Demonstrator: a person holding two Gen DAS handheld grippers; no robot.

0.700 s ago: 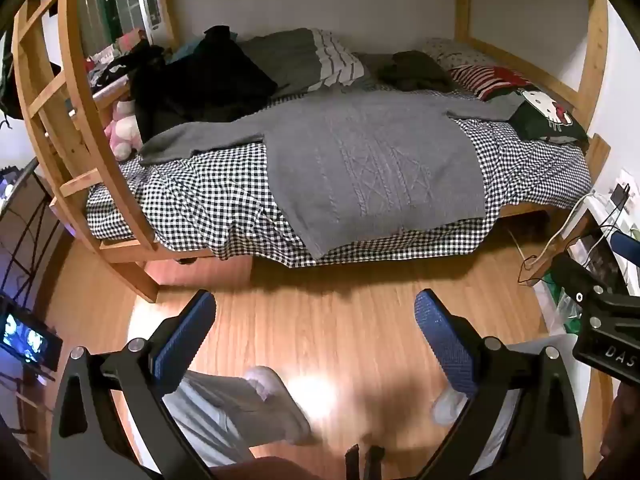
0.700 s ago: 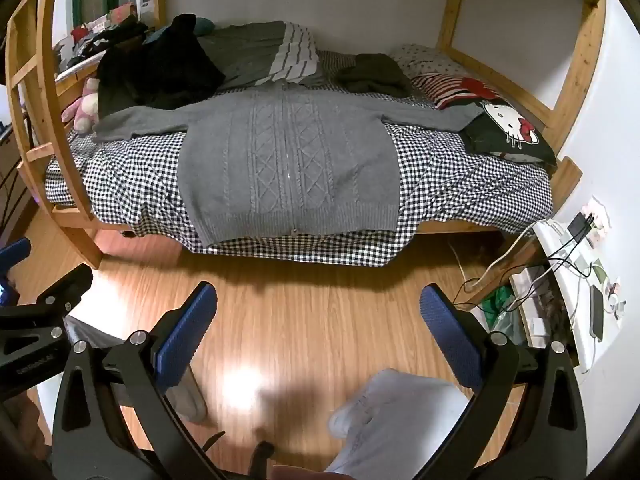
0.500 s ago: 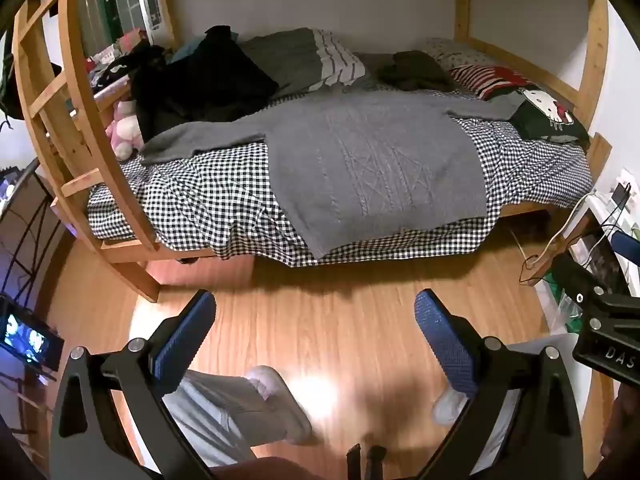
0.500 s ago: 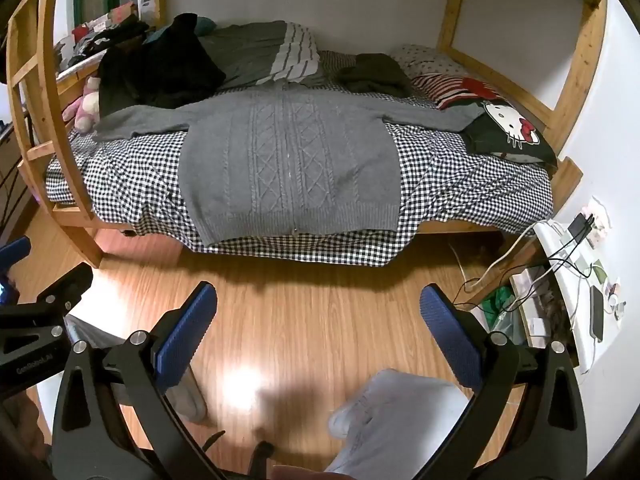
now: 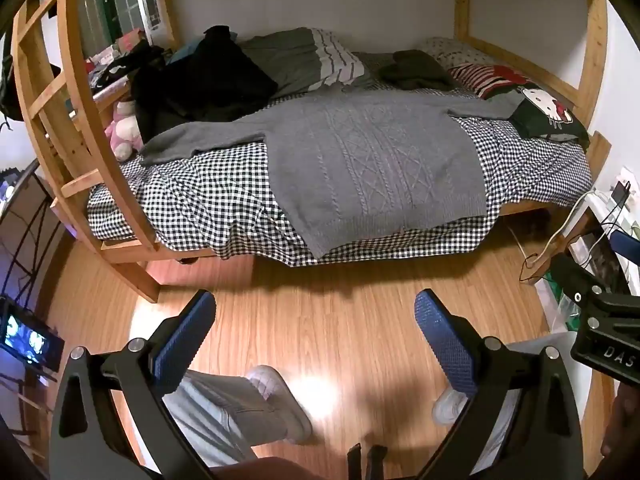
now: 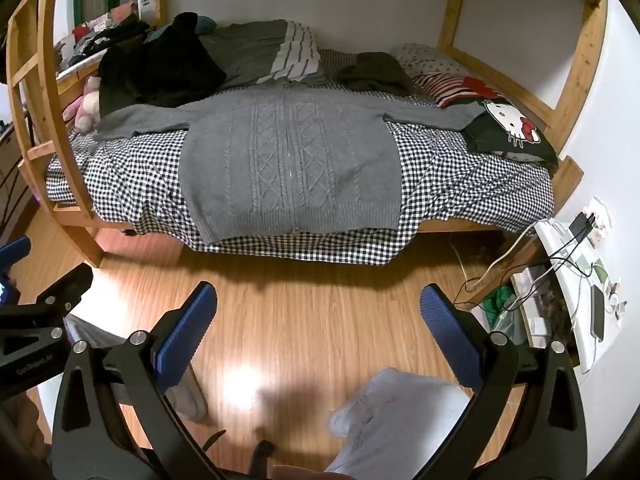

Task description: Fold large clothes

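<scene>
**Cardigan lay flat on bed, fold not yet begun**

A grey cable-knit cardigan [image 6: 290, 168] lay spread face up across a checked bed [image 6: 480, 184], its sleeves stretched out to either side and its hem hanging just over the near edge of the mattress. The zip ran straight up the middle. The person stood back on the wooden floor [image 6: 320, 304], well apart from the bed, with both pairs of tongs held out in front. The left tongs [image 5: 315, 322] were spread wide and empty; the right tongs [image 6: 318, 318] were likewise wide and gripped nothing. No fold had been made, so the job appeared to be at its very start.

The step in hand looked to be the approach. To do it well, each pair of tongs would probably need to pinch one sleeve near the cuff, taking a good bite of the thick knit and none of the checked sheet beneath, then carry it flat across the chest. The left sleeve [image 6: 140, 122] reached toward a heap of dark clothes [image 6: 160, 68], and the right sleeve [image 6: 432, 114] ended against a cat-print pillow [image 6: 512, 132]; both neighbours could snag on a careless lift. Loose knit sags and stretches, so slow, level moves would likely keep the edges square. The overhanging hem would best be slid up onto the mattress before the final fold.
</scene>
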